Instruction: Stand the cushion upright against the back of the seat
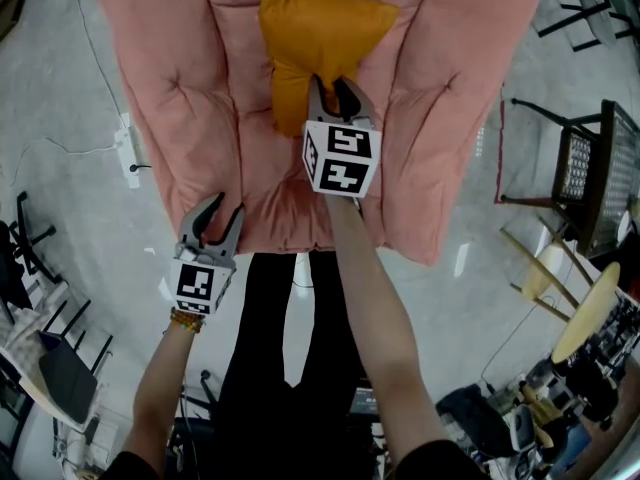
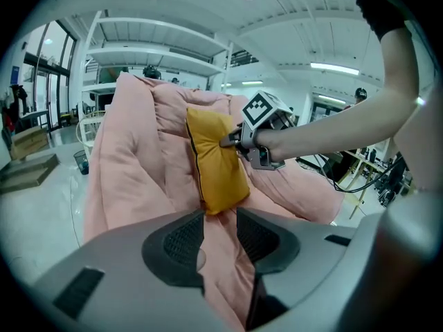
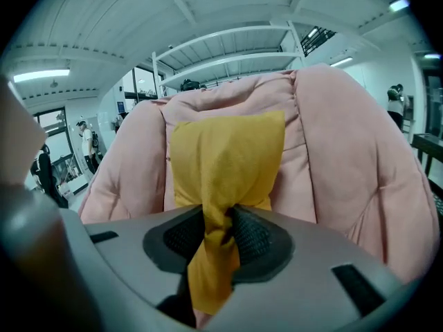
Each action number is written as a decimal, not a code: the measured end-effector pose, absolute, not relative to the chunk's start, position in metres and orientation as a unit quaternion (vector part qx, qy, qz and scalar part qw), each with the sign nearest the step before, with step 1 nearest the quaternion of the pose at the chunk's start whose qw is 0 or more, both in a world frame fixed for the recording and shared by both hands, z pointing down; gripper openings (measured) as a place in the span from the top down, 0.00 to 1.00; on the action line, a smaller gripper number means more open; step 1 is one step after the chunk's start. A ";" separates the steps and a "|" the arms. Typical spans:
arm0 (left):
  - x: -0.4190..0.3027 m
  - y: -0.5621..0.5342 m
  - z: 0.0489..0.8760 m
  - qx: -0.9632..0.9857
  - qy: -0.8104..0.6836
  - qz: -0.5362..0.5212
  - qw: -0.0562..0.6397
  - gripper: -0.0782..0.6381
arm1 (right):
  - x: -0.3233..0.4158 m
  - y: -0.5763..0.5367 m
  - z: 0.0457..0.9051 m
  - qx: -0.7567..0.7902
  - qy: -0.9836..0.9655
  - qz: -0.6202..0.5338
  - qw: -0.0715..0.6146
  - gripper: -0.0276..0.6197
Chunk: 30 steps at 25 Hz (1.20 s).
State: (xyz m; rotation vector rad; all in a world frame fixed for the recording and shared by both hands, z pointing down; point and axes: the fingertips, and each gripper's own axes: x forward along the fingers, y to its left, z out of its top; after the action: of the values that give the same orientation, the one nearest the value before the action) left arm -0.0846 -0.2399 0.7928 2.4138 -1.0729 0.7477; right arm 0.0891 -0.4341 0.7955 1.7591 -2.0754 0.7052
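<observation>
Grey left gripper (image 1: 213, 214) and right gripper (image 1: 333, 88) — black-and-white marker cubes (image 1: 341, 158), beaded bracelet (image 1: 185, 320), black trousers (image 1: 255, 353)

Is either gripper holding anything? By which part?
Right gripper is shut on the yellow cushion, pinching a bunched fold of its front fabric. Left gripper is open, holding nothing.

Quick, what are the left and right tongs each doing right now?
Left tongs: open, holding nothing.
Right tongs: closed on the yellow cushion.
</observation>
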 end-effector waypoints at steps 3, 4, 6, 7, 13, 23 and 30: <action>-0.087 -0.242 0.794 0.864 -0.381 0.265 0.198 0.68 | 0.086 -0.440 0.803 0.617 -0.728 0.243 0.173 0.77; -0.088 -0.242 0.795 0.865 -0.380 0.263 0.197 0.68 | 0.085 -0.442 0.805 0.617 -0.728 0.242 0.174 0.77; -0.091 -0.244 0.796 0.865 -0.380 0.262 0.196 0.68 | 0.084 -0.448 0.809 0.619 -0.726 0.242 0.177 0.77; -0.092 -0.245 0.798 0.865 -0.381 0.263 0.197 0.68 | 0.083 -0.451 0.811 0.619 -0.725 0.241 0.180 0.77; -0.094 -0.252 0.799 0.864 -0.382 0.261 0.199 0.68 | 0.080 -0.464 0.821 0.623 -0.722 0.242 0.179 0.76; -0.091 -0.251 0.801 0.865 -0.376 0.263 0.205 0.68 | 0.077 -0.460 0.816 0.617 -0.733 0.219 0.183 0.60; -0.089 -0.243 0.805 0.863 -0.373 0.271 0.208 0.68 | 0.077 -0.453 0.812 0.601 -0.744 0.222 0.188 0.57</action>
State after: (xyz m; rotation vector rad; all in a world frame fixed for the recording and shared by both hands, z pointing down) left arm -0.0885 -0.2429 0.8053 2.4016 -1.0381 0.7548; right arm 0.0765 -0.4528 0.8123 1.6899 -2.0937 0.6256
